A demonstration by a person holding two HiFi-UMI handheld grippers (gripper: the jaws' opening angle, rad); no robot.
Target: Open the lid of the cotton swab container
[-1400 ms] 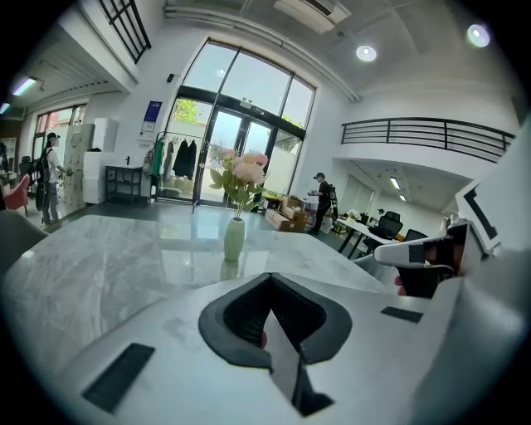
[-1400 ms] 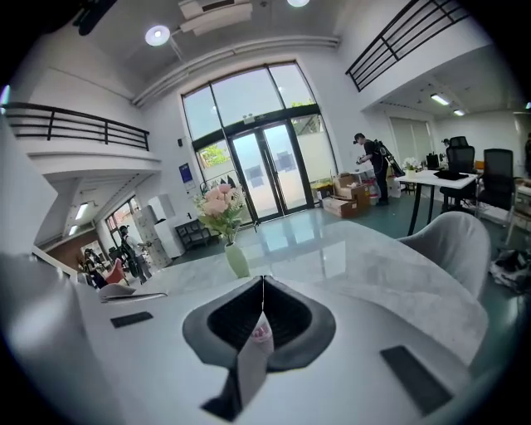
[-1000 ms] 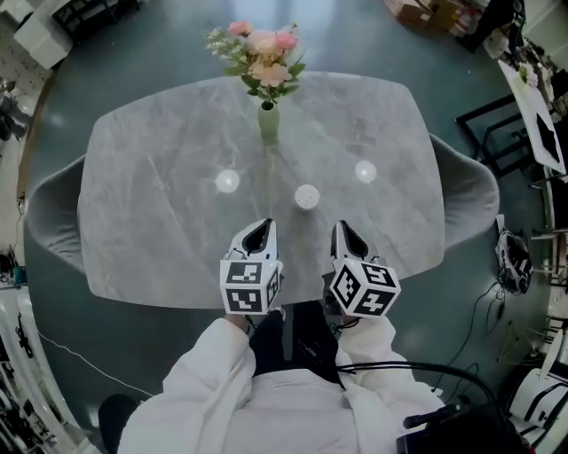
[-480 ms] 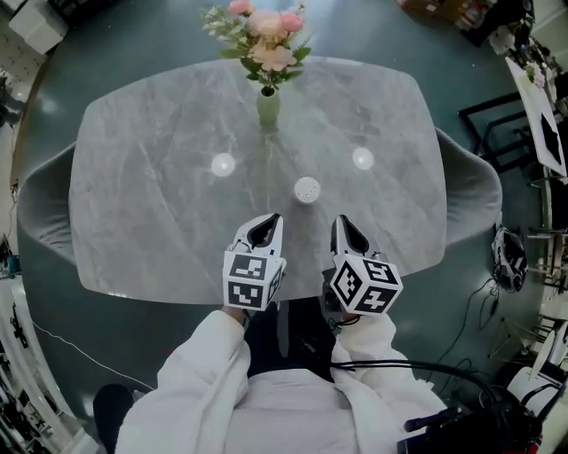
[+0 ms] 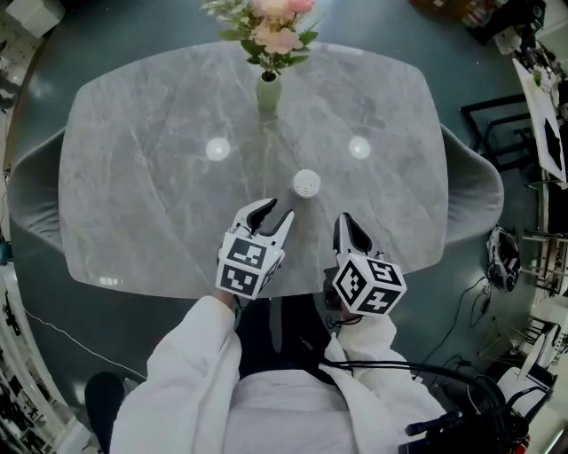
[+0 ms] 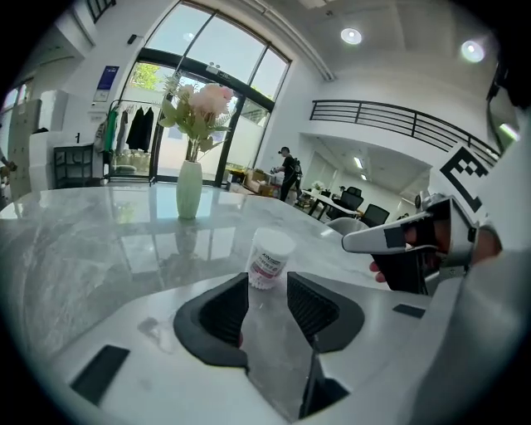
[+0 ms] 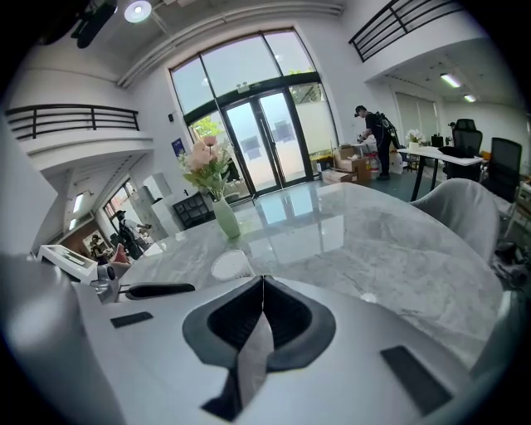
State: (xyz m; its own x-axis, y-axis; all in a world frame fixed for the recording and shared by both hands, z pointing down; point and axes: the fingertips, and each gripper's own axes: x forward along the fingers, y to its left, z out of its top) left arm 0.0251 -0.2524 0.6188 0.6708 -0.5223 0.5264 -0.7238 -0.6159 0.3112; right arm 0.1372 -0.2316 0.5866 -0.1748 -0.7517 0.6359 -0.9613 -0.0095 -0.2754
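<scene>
**Both claws before the swab container, lid on**

Head view: I take the vase (image 5: 268,93) with pink flowers (image 5: 275,27) as my landmark; it stands at the far side of the grey marble table (image 5: 160,177). The cotton swab container (image 5: 306,183) stands upright on the table, on the near side of the vase and a little to the right of it. Its white lid is on. The left gripper (image 5: 277,213) is nearer to me than the container, well on the near side of the vase, and not touching the container. Its jaws are opening and I see a clear gap between them. The right gripper (image 5: 343,222) is beside it, farther to the right of the vase, with its jaws together.

Left gripper view: the two dark jaws stand apart and nothing is between them. Past the gap I see the container (image 6: 270,257), with a pink label, to the right of the vase (image 6: 189,189) and nearer to the camera. The right gripper (image 6: 398,241) shows at the right edge.

Right gripper view: the jaws are pressed together on nothing. The container's lid (image 7: 231,266) shows just before the vase (image 7: 224,217), on its near side. One dark jaw of the left gripper (image 7: 158,290) shows to the left of the vase.
</scene>
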